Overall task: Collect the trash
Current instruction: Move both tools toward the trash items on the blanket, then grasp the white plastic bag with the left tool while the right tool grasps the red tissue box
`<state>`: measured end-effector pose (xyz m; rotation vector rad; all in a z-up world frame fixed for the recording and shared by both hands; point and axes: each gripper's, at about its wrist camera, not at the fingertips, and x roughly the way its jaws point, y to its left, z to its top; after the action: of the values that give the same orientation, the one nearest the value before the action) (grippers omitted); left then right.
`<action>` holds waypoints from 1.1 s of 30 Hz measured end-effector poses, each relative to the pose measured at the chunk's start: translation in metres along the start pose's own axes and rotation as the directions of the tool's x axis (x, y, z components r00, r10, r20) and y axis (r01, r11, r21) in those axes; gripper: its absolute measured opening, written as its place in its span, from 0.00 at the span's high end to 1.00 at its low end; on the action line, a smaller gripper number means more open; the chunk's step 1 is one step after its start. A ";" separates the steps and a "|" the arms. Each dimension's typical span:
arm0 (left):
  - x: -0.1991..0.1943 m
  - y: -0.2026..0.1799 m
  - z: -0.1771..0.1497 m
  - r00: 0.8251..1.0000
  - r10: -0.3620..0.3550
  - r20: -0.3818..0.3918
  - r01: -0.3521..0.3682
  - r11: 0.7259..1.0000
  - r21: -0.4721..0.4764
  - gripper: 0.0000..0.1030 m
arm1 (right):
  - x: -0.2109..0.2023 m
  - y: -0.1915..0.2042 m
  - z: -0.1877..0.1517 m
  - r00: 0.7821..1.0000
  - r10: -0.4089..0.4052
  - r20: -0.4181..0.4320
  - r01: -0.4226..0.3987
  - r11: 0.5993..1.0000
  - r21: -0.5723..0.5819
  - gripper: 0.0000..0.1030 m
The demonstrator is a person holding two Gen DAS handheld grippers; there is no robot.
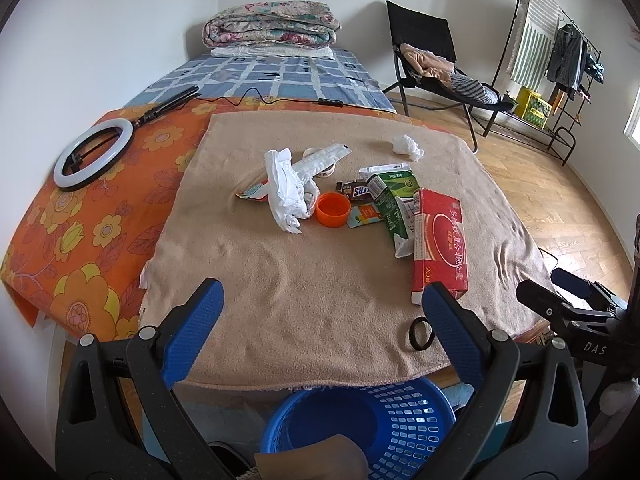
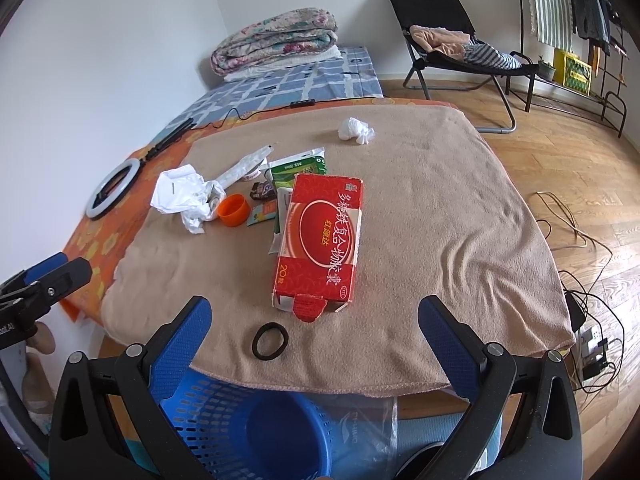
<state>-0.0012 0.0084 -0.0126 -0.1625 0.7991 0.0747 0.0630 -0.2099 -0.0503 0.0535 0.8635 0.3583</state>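
Left wrist view: the left gripper [image 1: 322,296] is held wide apart and empty; likewise the right gripper [image 2: 316,312]. Trash, including a red box [image 2: 320,236], is scattered on the tan blanket [image 2: 440,220], the blue basket [image 1: 400,420] below its near edge.

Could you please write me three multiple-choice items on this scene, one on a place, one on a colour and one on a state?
1. Where is the black hair tie?
A. in the basket
B. on the tan blanket, nearer the gripper than the red box
C. on the chair

2. What colour is the round cap?
A. orange
B. green
C. white

3. How is the right gripper?
A. shut on the box
B. shut on tissue
C. open, holding nothing

Answers: 1 B, it lies on the blanket just in front of the box's torn flap. 2 A, it is bright orange. 3 C, its fingers stand wide apart over the blanket.
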 end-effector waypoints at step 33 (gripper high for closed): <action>0.106 0.036 0.077 0.995 0.003 -0.102 -0.012 0.997 -0.080 0.17 | 0.109 0.011 0.052 0.988 -0.112 -0.105 0.109 0.993 -0.039 0.01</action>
<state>0.1225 0.0575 -0.0399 -0.2410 0.8993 0.1064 0.1638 -0.1582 -0.0945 -0.0443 0.9620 0.2728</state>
